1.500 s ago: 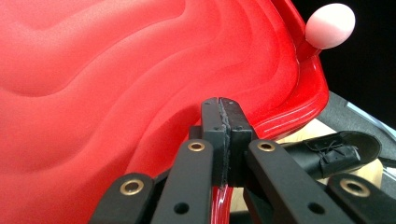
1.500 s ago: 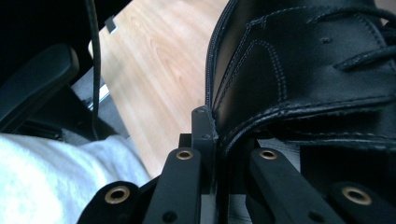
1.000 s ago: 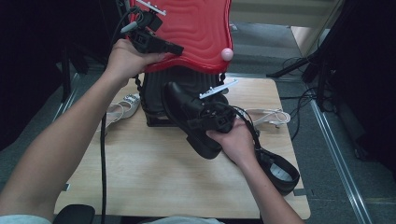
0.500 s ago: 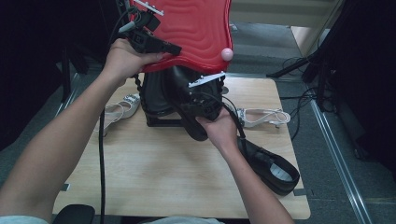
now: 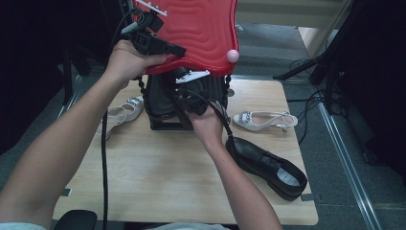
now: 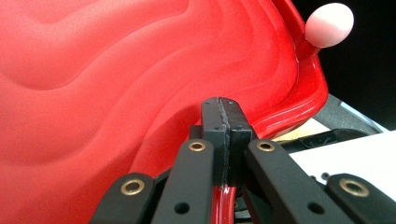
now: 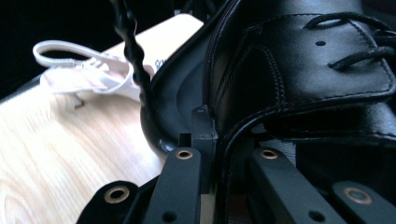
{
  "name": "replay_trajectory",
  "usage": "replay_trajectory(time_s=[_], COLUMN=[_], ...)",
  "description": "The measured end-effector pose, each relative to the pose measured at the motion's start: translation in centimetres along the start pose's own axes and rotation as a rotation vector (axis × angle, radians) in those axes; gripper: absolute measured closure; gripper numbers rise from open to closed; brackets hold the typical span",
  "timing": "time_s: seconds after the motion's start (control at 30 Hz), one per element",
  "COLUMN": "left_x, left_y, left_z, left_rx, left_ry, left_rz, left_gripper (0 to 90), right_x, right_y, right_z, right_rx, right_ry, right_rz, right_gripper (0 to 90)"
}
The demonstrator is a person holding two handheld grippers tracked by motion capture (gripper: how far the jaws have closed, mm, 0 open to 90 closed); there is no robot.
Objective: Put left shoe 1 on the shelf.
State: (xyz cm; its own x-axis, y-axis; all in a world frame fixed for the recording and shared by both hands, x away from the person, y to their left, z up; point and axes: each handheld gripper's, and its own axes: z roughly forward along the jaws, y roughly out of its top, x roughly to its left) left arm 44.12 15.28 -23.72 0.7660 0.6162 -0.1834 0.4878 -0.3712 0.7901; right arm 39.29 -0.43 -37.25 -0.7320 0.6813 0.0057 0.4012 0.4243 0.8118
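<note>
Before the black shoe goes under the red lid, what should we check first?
1. Left gripper clamped on the red lid's rim: ok.
2. Lid raised above the black box: ok.
3. Right gripper pinching the black lace-up shoe's edge: ok.
4. Room inside the box for the shoe: cannot tell, lid hides it.
5. Other black shoe lies out of the way on the table: ok.
6. White sandals lie apart from the box: ok.

Near half of table bare, free passage; black shoe blocks near right corner; red lid overhangs far edge; white sandals flank box
</note>
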Motion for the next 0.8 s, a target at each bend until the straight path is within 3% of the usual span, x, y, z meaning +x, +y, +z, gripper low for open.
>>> replay_trajectory(time_s=[0.13,0.33,0.47,0.53,0.6,0.67,0.7,0.8], left_x=[0.0,0.0,0.1,0.0,0.0,0.0,0.0,0.0], left_y=[0.0,0.0,0.0,0.0,0.0,0.0,0.0,0.0], left_z=[0.0,0.0,0.0,0.0,0.0,0.1,0.0,0.0], left_rx=[0.001,-0.003,-0.001,-0.003,-0.005,-0.006,-0.006,-0.006], left_ry=[0.001,0.001,-0.002,0.001,0.003,0.001,0.001,0.002], left_rz=[-0.001,-0.007,-0.004,-0.004,-0.003,-0.004,-0.004,0.001], left_gripper=[90.0,90.0,90.0,90.0,90.0,90.0,90.0,90.0], right_x=[0.3,0.6,0.9,1.0,1.0,1.2,1.5,1.8], right_y=[0.2,0.4,0.6,0.7,0.9,0.9,0.9,0.9], right_z=[0.7,1.3,1.7,1.9,2.0,2.1,2.1,2.4], right_rx=[-0.024,-0.056,-0.032,-0.028,-0.030,-0.031,-0.033,-0.023], right_ry=[-0.012,-0.049,-0.052,-0.042,-0.003,-0.005,-0.019,-0.007], right_rz=[0.015,-0.007,-0.014,0.004,0.048,0.046,0.021,0.025], right_gripper=[86.9,86.0,83.2,79.6,71.3,69.9,68.3,64.9])
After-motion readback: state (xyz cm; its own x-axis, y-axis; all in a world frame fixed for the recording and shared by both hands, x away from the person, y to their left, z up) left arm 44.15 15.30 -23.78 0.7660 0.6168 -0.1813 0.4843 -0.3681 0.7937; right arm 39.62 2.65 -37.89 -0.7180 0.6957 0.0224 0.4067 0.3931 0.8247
